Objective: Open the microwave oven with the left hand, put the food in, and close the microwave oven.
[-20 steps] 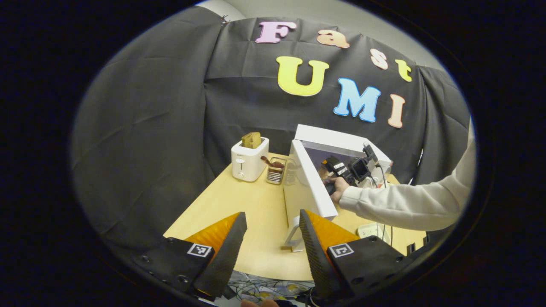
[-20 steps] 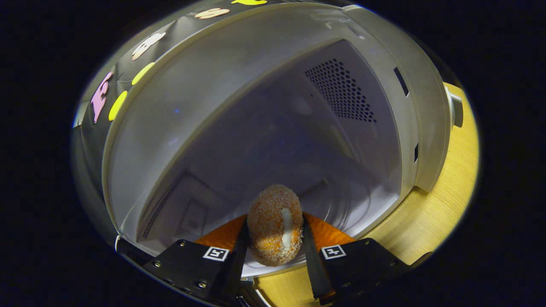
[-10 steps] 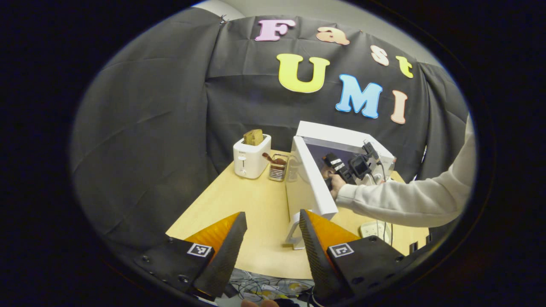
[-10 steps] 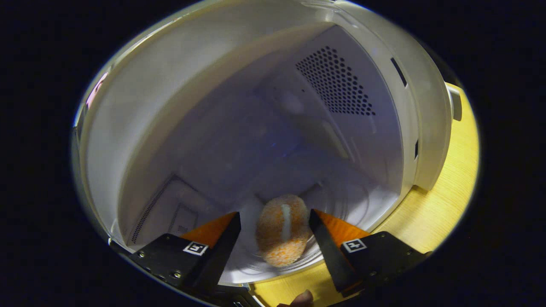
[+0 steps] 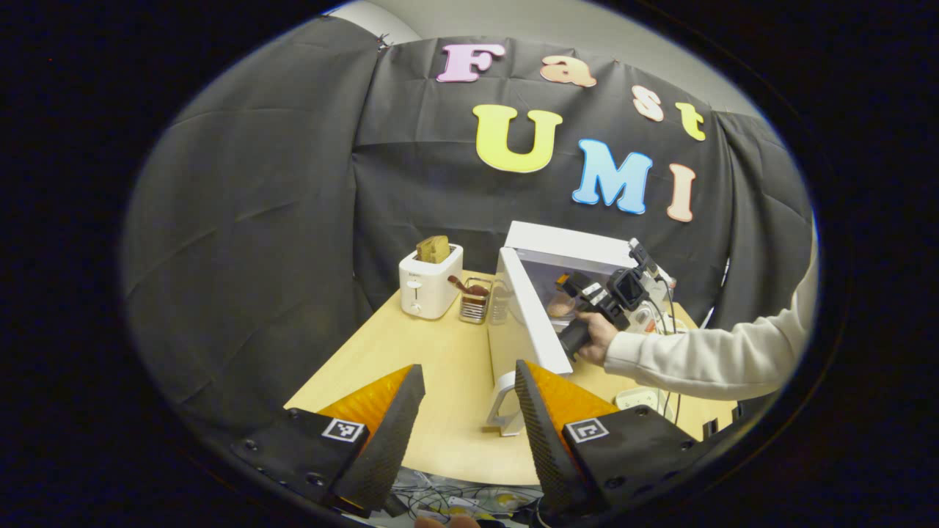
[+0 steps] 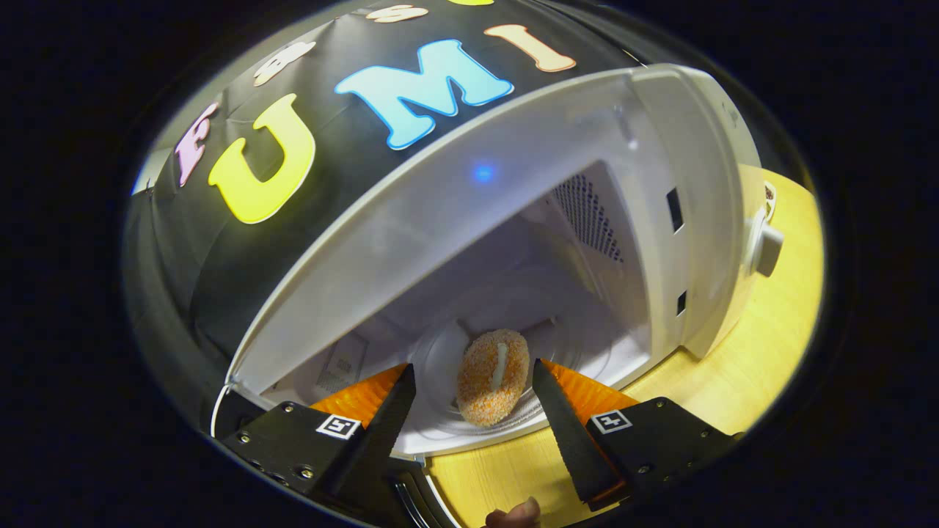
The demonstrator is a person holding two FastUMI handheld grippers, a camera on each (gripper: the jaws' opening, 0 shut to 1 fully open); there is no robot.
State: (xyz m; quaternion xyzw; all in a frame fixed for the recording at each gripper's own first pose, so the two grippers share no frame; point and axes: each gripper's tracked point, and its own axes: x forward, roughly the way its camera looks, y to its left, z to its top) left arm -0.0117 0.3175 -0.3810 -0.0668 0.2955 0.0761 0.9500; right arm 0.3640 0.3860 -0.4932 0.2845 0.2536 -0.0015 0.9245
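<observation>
The white microwave [image 5: 561, 242] stands on the wooden table [image 5: 440, 352] with its door [image 5: 530, 319] swung open toward me. In the right gripper view, a breaded orange food piece [image 6: 493, 375] lies on the glass turntable [image 6: 440, 359] inside the cavity. My right gripper [image 6: 473, 372] is open just outside the cavity's front, with the food beyond its fingers and untouched. In the left gripper view, a hand holds that right gripper [image 5: 600, 293] at the microwave's mouth. My left gripper [image 5: 467, 374] is open and empty above the table's near edge, short of the door handle [image 5: 505, 403].
A white toaster [image 5: 429, 282] with a bread slice stands at the table's back left, a wire basket [image 5: 475, 297] beside it. A power strip [image 5: 637, 398] with cables lies at the right. A sleeved arm [image 5: 704, 359] reaches in from the right. Cables hang below the table's front.
My right gripper opened, let the food go onto the turntable and drew back out of the cavity. The left gripper has barely moved.
</observation>
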